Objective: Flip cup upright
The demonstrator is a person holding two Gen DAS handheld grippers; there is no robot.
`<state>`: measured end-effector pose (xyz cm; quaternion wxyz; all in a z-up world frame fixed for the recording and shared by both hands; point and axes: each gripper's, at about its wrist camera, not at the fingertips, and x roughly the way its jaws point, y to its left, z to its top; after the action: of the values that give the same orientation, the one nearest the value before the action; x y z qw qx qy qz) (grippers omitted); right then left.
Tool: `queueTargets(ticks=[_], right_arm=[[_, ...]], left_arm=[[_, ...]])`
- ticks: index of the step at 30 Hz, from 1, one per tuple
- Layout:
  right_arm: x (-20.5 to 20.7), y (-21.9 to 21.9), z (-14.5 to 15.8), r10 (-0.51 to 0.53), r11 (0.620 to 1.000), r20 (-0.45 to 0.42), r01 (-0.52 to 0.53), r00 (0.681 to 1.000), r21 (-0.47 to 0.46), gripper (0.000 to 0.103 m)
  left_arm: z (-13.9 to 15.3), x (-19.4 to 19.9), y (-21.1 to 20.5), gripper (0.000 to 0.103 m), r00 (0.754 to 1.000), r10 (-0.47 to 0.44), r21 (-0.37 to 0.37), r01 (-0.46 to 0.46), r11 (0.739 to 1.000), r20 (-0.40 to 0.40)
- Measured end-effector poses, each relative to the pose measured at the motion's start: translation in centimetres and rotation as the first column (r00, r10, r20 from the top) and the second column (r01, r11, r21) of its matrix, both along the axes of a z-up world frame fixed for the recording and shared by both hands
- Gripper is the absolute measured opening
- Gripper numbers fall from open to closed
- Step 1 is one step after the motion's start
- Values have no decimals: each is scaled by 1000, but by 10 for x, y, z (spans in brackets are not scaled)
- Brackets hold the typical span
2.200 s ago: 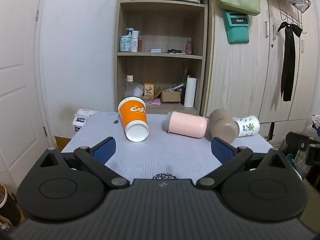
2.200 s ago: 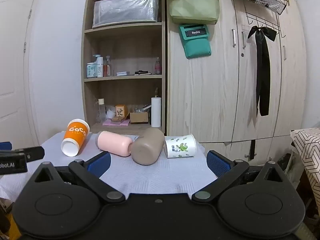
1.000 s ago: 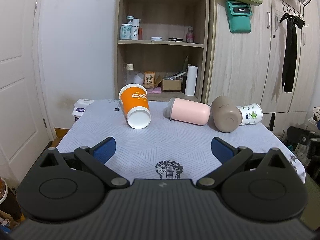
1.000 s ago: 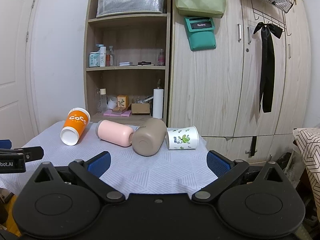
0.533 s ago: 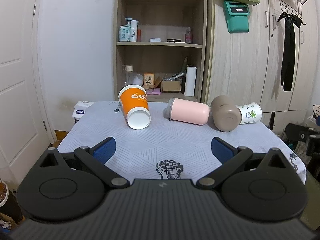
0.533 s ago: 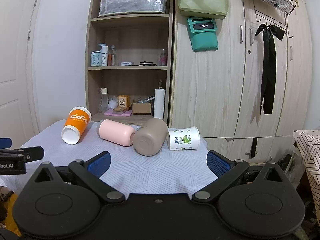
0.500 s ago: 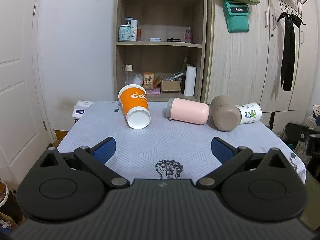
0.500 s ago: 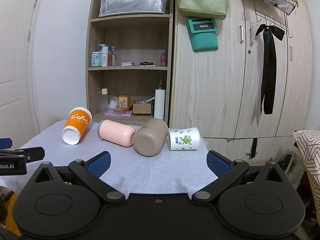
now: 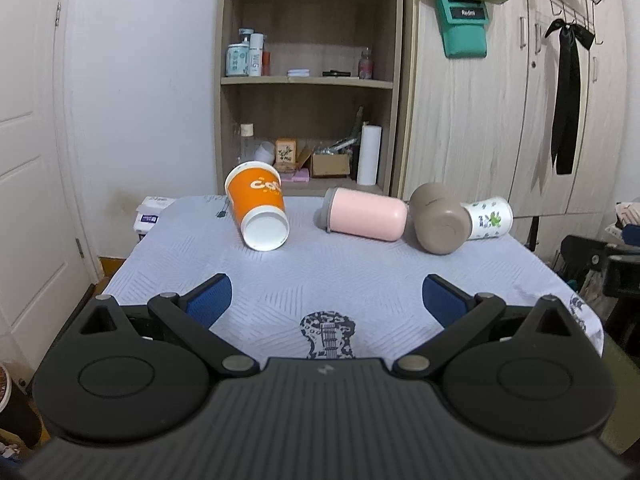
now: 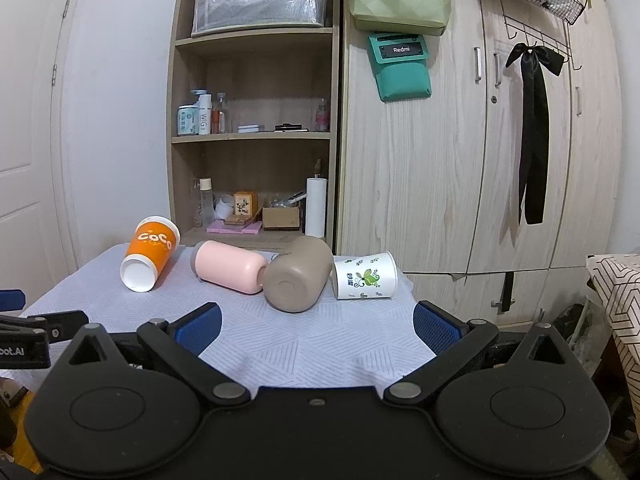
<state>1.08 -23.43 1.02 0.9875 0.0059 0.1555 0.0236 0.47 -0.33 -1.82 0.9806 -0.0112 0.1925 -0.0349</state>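
Four cups lie tipped on the desk, none yet upright.

Orange paper cup, pink tumbler, taupe tumbler and floral paper cup span mid-frame; left hand-held gripper and right hand-held gripper hang back, jaws spread wide and empty, probably for an approach.

We note a table under a pale grey patterned cloth, a guitar print near its front edge. Behind it stands an open wooden shelf unit: bottles on the middle shelf, a paper roll and a small cardboard box lower down, a wrapped bin on top. Beside the shelf, a wooden wardrobe carries a teal pouch marked Redmi and a black ribbon on hooks. A white door is at left.
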Motion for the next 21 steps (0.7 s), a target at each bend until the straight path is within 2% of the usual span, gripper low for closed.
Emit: queueTargets(ticks=[6, 21], right_arm=[[-1, 0, 0, 0, 1000, 8, 0, 1000, -6, 103], [-2, 0, -1, 3, 1000, 8, -3, 1000, -18, 103]], left_arm=[[0, -4, -1, 103, 999, 4, 18, -5, 1000, 33], [-4, -4, -2, 103, 1000, -3, 26, 2, 1000, 23]])
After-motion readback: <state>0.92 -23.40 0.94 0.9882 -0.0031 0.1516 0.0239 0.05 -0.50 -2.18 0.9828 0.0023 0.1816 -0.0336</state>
